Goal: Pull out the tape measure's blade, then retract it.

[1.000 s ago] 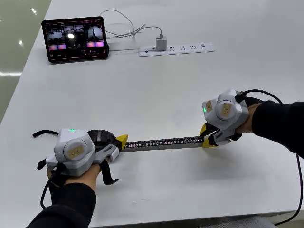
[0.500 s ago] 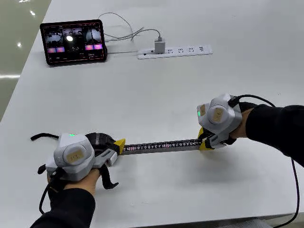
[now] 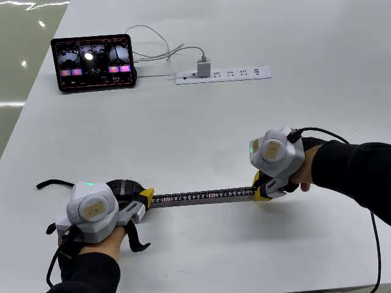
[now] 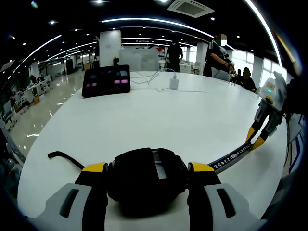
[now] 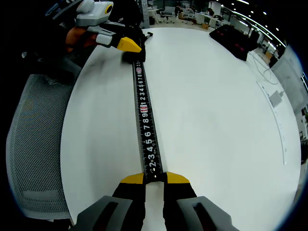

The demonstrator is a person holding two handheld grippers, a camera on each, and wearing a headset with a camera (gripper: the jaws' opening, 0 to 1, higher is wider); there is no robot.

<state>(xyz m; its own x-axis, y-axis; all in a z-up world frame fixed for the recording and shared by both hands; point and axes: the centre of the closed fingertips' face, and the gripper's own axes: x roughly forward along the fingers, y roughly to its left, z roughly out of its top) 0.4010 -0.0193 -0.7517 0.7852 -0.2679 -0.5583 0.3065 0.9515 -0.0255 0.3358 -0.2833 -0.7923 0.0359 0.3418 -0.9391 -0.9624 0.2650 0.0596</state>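
The left gripper (image 3: 145, 196) clamps the case (image 4: 147, 180); the right gripper (image 3: 261, 194) pinches the blade (image 3: 201, 196) by its end. If that pinch slips, the blade could whip back left.

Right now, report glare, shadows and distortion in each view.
Head view: even light; glare on the floor, soft shadows on the table under the left gripper and right gripper. Left gripper view: fisheye bends the ceiling lights; the tape measure between the jaws looks dark. Right gripper view: blade numbers crisp, table bowed.

Black tape measure case (image 4: 147, 180), dark blade (image 5: 146, 125) (white numerals, some red), white table (image 3: 244, 122).
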